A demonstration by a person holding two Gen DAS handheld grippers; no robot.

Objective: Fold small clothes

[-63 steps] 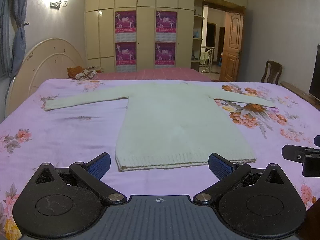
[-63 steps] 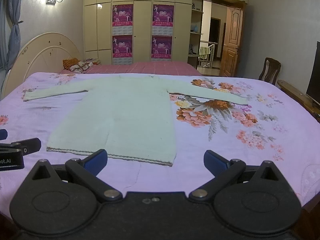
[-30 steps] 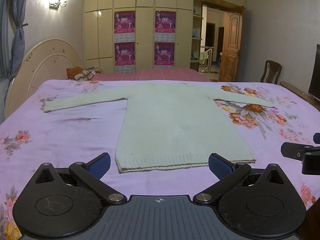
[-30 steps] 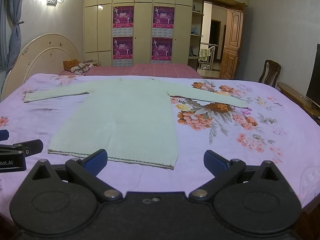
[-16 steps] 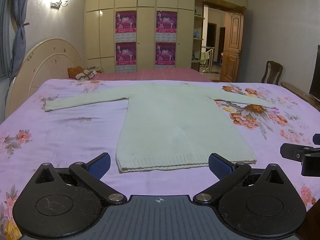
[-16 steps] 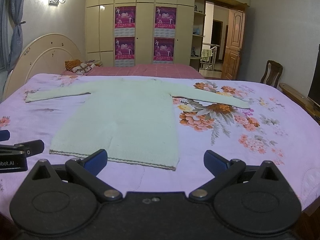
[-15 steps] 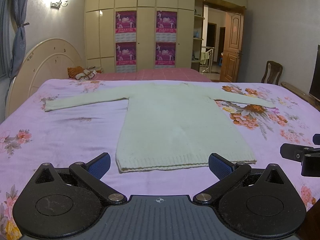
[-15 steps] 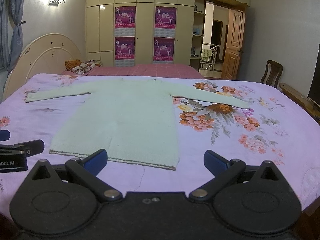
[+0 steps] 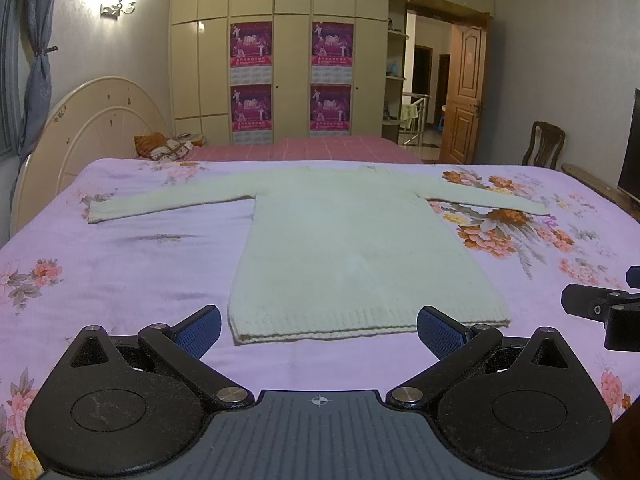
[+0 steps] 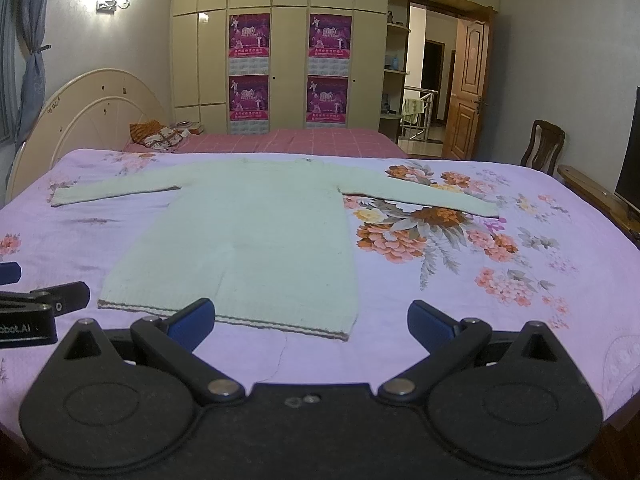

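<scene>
A pale cream knitted sweater (image 9: pixel 352 248) (image 10: pixel 256 236) lies flat on the lilac flowered bedspread (image 9: pixel 120 280), sleeves spread to both sides, hem towards me. My left gripper (image 9: pixel 319 326) hovers just in front of the hem, open wide, with nothing between its blue pads. My right gripper (image 10: pixel 310 320) is open too, near the hem's right corner, also empty. A loose thread (image 10: pixel 280 360) trails from the hem. Each gripper shows at the edge of the other's view: the right gripper (image 9: pixel 600 312) and the left gripper (image 10: pixel 36 312).
A cream headboard (image 9: pixel 80 140) stands at the left. A pink bed (image 9: pixel 304 152) with a bundle of cloth (image 9: pixel 164 146) lies beyond. A wooden chair (image 9: pixel 544 146) and a dark screen (image 9: pixel 630 152) are at the right, by the bed's wooden edge (image 10: pixel 592 192).
Both views have shifted only slightly; the right gripper has eased back and up a little from the hem. The sweater lies as before and both grippers stay open.
</scene>
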